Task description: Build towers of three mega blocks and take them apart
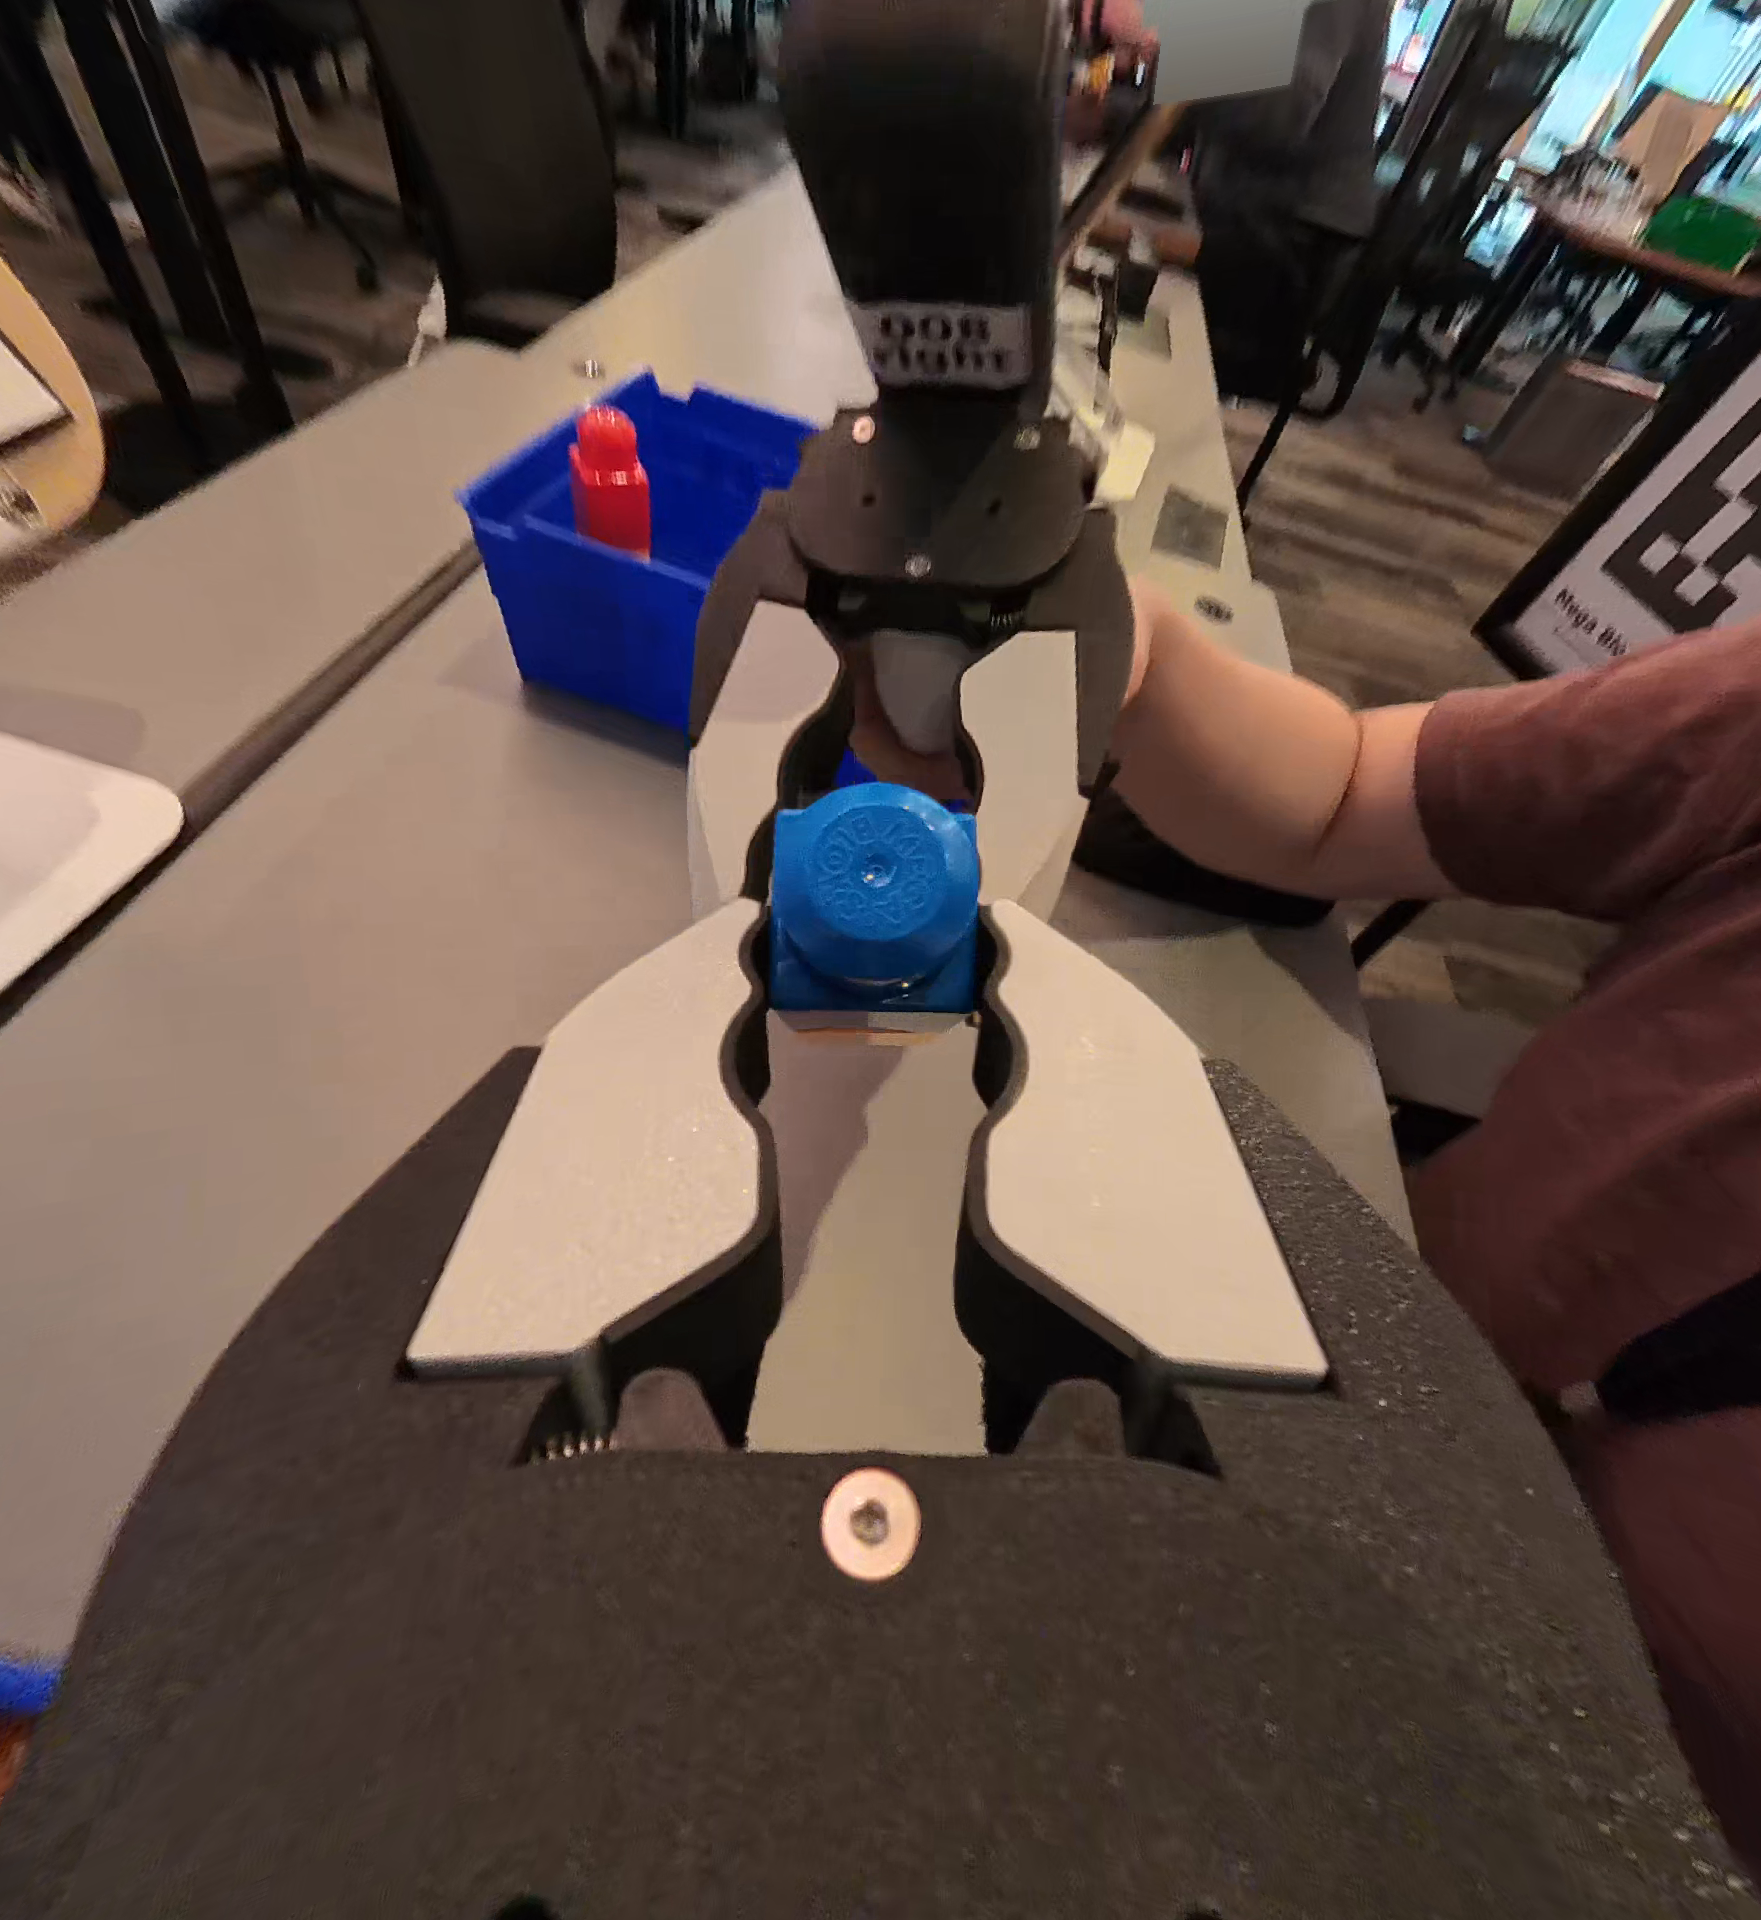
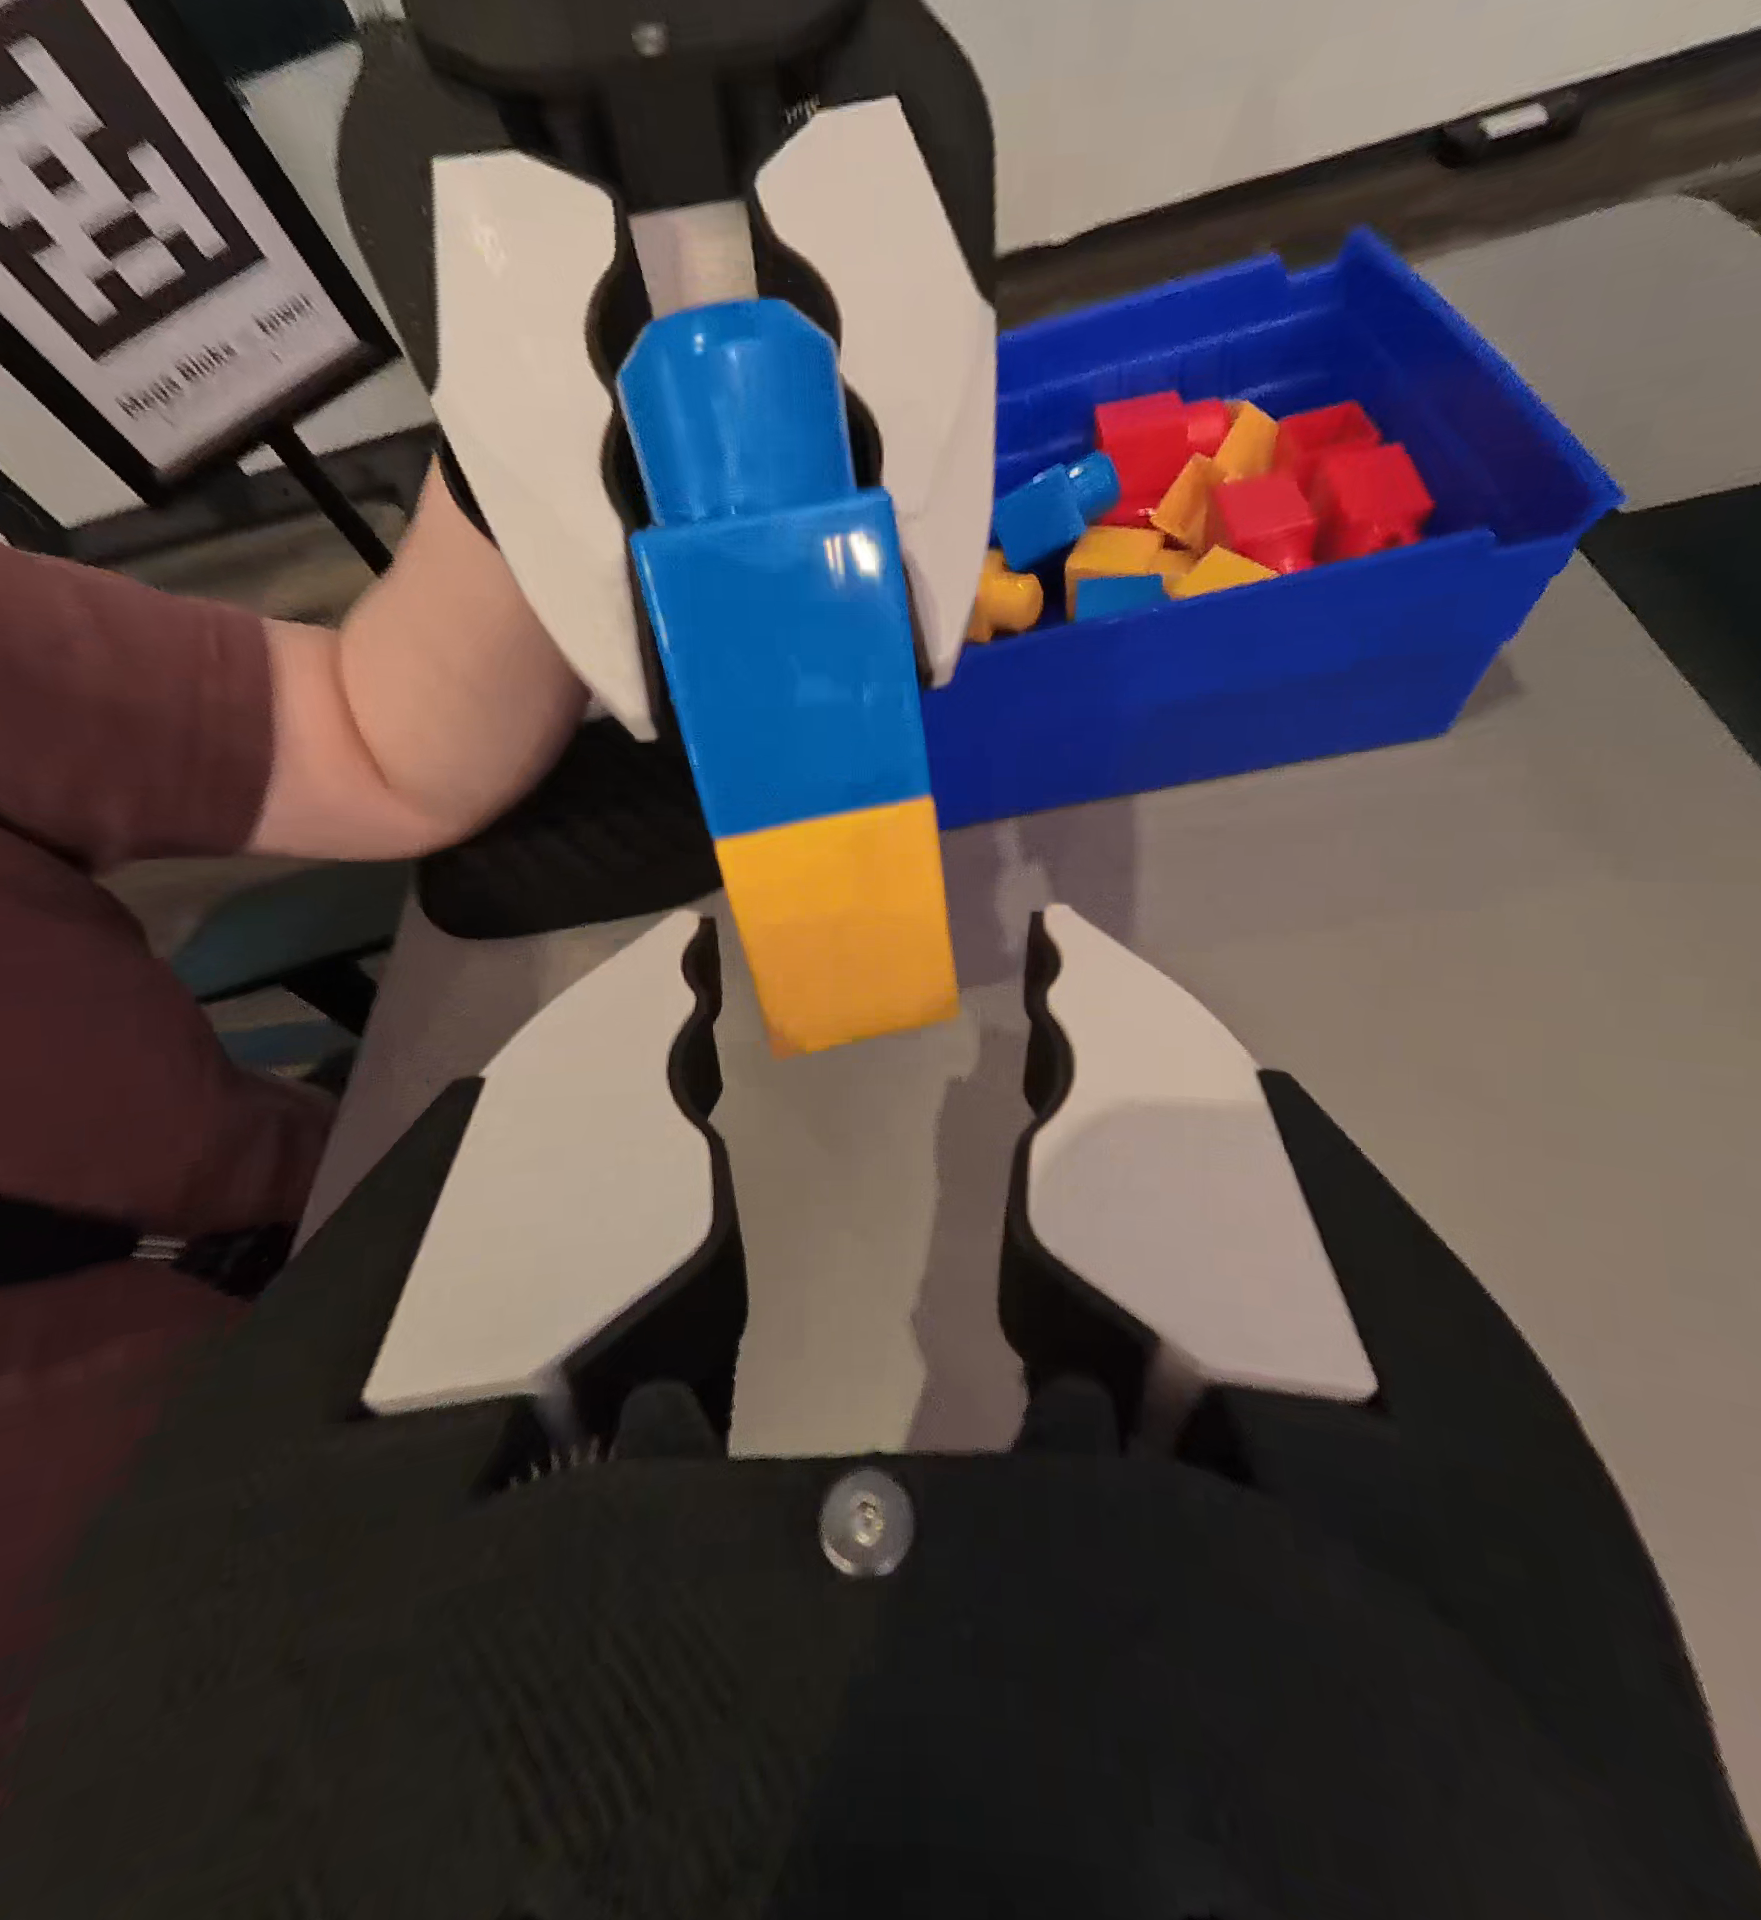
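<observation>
- Your left gripper holds the blue block tight on both sides; the yellow block hangs under it, above the table and near the blue bin.
- Your right gripper stands wide around the yellow block, without touching.
- The yellow block may drop off, because only the stud joint keeps it.
- If you close off-centre, the stack may twist out.

I see a blue block joined to a yellow block, a two-piece tower pinched at the blue one by my left claw, tilted above the worktop. Loose red, yellow and blue blocks fill a blue bin.
</observation>
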`<move>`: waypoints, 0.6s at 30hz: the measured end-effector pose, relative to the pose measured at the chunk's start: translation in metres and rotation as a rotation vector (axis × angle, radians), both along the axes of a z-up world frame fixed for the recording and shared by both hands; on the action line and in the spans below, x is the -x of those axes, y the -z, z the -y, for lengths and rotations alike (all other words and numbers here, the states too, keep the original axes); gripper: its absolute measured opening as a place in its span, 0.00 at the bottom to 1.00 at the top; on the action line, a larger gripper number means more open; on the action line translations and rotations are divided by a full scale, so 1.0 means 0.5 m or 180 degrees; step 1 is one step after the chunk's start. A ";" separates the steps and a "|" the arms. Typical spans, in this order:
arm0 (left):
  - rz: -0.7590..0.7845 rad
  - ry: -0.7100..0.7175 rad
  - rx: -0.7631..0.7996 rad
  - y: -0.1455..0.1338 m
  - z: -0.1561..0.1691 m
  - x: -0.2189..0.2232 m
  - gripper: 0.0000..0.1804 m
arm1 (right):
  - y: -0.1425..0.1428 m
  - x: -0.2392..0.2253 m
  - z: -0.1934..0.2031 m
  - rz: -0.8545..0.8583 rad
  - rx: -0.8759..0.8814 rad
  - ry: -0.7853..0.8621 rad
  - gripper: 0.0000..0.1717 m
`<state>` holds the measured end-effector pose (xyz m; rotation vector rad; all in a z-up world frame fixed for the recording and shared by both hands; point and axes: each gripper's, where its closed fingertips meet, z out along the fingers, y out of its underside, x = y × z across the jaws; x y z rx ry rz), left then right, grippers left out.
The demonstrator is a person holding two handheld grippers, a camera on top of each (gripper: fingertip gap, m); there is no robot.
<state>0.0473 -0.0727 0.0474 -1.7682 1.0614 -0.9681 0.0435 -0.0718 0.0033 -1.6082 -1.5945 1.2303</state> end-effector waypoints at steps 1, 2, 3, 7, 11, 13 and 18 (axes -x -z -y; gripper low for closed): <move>-0.0080 -0.0009 0.0038 0.010 -0.001 0.001 0.20 | 0.009 0.001 0.004 0.0073 -0.0010 -0.0031 0.33; -0.0142 0.0012 0.0083 0.019 0.000 0.001 0.20 | 0.015 0.003 0.008 0.0120 -0.0009 -0.0062 0.32; -0.0174 0.0066 0.0115 0.024 0.004 -0.002 0.20 | 0.020 0.005 0.012 0.0138 0.0002 -0.0090 0.31; -0.0268 0.0177 0.0215 0.040 0.011 -0.009 0.20 | 0.034 0.008 0.029 0.0205 0.0119 -0.0259 0.23; -0.0152 0.0215 0.0204 0.034 0.011 -0.014 0.20 | 0.036 0.009 0.034 0.0207 0.0060 -0.0332 0.22; -0.0079 0.0218 0.0223 0.025 0.011 -0.009 0.20 | 0.024 0.011 0.033 0.0134 0.0065 -0.0290 0.21; 0.0145 -0.0209 -0.0080 -0.040 -0.014 0.100 0.22 | 0.011 -0.006 0.010 0.0093 0.0066 -0.0163 0.21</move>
